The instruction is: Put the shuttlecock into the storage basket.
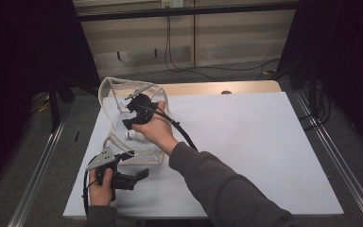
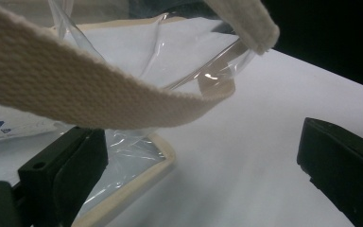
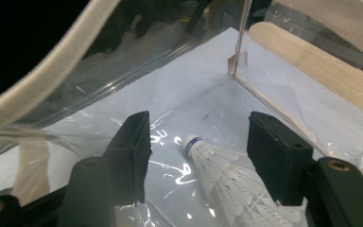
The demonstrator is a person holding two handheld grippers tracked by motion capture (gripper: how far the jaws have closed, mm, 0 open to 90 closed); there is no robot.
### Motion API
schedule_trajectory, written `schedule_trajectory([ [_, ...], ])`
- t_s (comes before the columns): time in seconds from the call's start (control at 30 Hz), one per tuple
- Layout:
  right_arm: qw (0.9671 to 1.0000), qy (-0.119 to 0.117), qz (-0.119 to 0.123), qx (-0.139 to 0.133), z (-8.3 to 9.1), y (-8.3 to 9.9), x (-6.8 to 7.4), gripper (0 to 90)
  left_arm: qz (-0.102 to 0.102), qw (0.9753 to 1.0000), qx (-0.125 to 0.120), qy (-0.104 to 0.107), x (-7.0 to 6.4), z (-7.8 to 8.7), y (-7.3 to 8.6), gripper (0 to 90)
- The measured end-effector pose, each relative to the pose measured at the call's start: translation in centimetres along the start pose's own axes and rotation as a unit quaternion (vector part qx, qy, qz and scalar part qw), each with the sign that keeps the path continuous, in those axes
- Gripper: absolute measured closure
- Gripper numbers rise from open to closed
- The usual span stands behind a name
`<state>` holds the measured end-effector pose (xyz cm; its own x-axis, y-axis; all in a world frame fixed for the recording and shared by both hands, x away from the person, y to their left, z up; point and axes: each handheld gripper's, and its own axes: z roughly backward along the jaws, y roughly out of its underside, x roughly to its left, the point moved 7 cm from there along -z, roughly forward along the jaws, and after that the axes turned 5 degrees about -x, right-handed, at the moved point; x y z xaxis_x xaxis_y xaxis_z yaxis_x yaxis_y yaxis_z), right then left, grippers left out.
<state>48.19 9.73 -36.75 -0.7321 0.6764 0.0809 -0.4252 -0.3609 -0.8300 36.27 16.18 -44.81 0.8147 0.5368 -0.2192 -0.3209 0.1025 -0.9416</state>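
the table [image 1: 264, 142], covered in white, carries a clear plastic bag [image 1: 118, 101] with cream webbing trim and a cream strap [image 2: 75, 90], standing open at its left side. the bag looks soft and floppy, its thin film likely slippery and quick to crumple, so the woven edging or strap seems the surest place to take hold. the right gripper [image 3: 196, 151] reaches inside the bag, its fingers [image 3: 132, 146] spread wide and closed on nothing. the left gripper [image 2: 194, 175] sits low at the bag's near corner, fingers [image 2: 66, 175] also wide apart, the strap looping just above them and untouched. smallest is the shuttlecock [image 3: 222, 177], lying on its side on the bag's floor between the right fingers, cork tip pointing away. it is surely very light, with a fragile feather skirt that a hard squeeze would crush; the firm cork tip is the safer grip.
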Motion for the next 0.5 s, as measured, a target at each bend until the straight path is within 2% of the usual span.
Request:
schedule_trajectory([
  [0.2,1.0000,-0.002,0.007,-0.003,1.2,-0.4,0.0,35.5,0.000,1.0000,0.001,-0.001,-0.1,0.0,0.0,2.7],
  [0.5,0.9996,-0.019,0.011,-0.016,2.6,-0.7,0.3,31.4,-0.003,1.0000,0.003,-0.003,0.0,0.0,0.0,2.7],
])
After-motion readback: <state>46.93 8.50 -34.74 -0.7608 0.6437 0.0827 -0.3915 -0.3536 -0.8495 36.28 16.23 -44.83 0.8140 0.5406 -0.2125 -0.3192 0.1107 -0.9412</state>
